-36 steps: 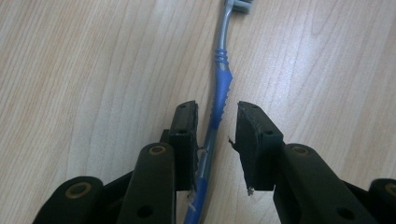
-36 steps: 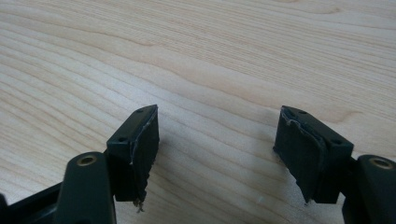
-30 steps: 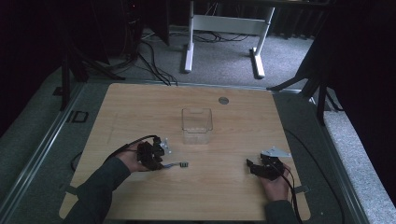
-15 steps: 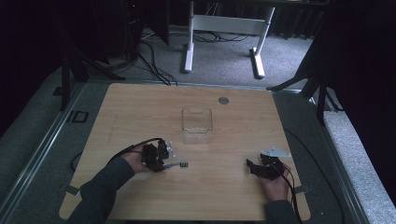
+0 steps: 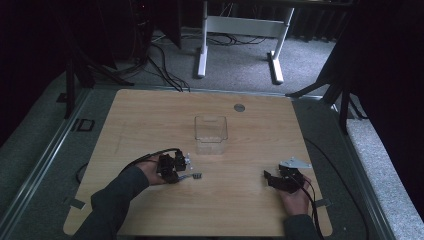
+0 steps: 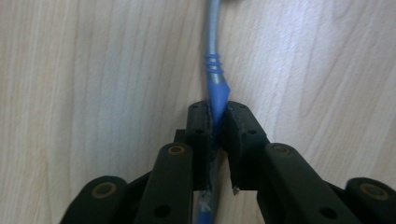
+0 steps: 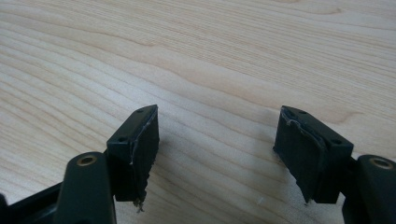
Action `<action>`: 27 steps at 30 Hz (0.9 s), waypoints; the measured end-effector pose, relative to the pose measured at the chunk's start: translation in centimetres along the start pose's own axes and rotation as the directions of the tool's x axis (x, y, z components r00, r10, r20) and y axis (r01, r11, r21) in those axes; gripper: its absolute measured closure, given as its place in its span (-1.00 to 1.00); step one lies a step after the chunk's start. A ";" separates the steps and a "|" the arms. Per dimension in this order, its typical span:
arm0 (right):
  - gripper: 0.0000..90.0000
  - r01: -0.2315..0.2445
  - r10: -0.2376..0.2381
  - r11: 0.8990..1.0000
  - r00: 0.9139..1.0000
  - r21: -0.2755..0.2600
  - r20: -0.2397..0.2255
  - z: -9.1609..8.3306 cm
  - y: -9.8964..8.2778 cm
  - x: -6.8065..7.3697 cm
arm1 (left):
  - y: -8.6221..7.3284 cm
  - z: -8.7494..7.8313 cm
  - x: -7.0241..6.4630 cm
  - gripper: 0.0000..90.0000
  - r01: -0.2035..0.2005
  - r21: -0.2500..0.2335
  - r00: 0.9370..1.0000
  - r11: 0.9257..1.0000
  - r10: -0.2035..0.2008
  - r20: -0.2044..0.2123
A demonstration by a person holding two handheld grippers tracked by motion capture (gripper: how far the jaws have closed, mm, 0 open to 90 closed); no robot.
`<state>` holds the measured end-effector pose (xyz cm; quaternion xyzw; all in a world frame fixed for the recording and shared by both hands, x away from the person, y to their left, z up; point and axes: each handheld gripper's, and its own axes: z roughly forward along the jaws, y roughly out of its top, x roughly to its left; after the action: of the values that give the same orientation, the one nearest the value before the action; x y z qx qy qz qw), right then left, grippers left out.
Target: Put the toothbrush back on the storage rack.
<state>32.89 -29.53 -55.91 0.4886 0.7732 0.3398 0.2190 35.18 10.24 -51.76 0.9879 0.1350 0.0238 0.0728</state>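
Note:
A short grey cable (image 6: 212,42) with a blue boot (image 6: 218,88) lies on the wooden table (image 5: 150,115). My left gripper (image 6: 217,112) is shut on the blue boot, its jaws having just been closing onto it. In the high view the left gripper (image 5: 181,169) sits left of centre near the front, and the cable's small plug end (image 5: 196,175) sticks out to its right. My right gripper (image 7: 219,126) stands open over bare wood with nothing between its jaws. From above, the right gripper (image 5: 270,179) rests at the front right.
A clear square plastic box (image 5: 210,134) stands at the table's middle, just behind the left gripper. A small round grey disc (image 5: 239,107) sits in the tabletop at the back. White desk legs (image 5: 202,45) and cables lie on the floor beyond.
The left gripper has shifted slightly right and toward the front, and its jaws have drawn together onto the cable. The right gripper has stayed put.

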 end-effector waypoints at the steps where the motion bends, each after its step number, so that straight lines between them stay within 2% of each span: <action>1: -0.33 0.000 0.000 1.000 1.000 0.000 0.000 0.0 0.0 0.0 | 0.0 0.0 0.0 0.78 0.001 0.000 1.000 1.000 -0.001 0.002; 8: -0.33 0.000 0.000 1.000 1.000 0.000 0.000 0.0 0.0 0.0 | -0.1 -0.1 0.0 0.82 0.006 -0.003 1.000 1.000 -0.006 -0.003; 15: -0.33 0.000 0.000 1.000 1.000 0.000 0.000 0.0 0.0 0.0 | -0.4 -1.3 0.1 0.83 0.021 -0.059 1.000 0.998 -0.021 -0.005; 27: -0.33 0.000 0.000 1.000 1.000 0.000 0.000 0.0 0.0 0.0 | -1.1 -2.7 0.5 0.82 0.058 -0.116 0.996 0.992 -0.065 -0.056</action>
<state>32.89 -29.53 -55.91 0.4887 0.7732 0.3398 0.2190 35.19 11.79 -49.19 0.9763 0.1659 0.0586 0.1258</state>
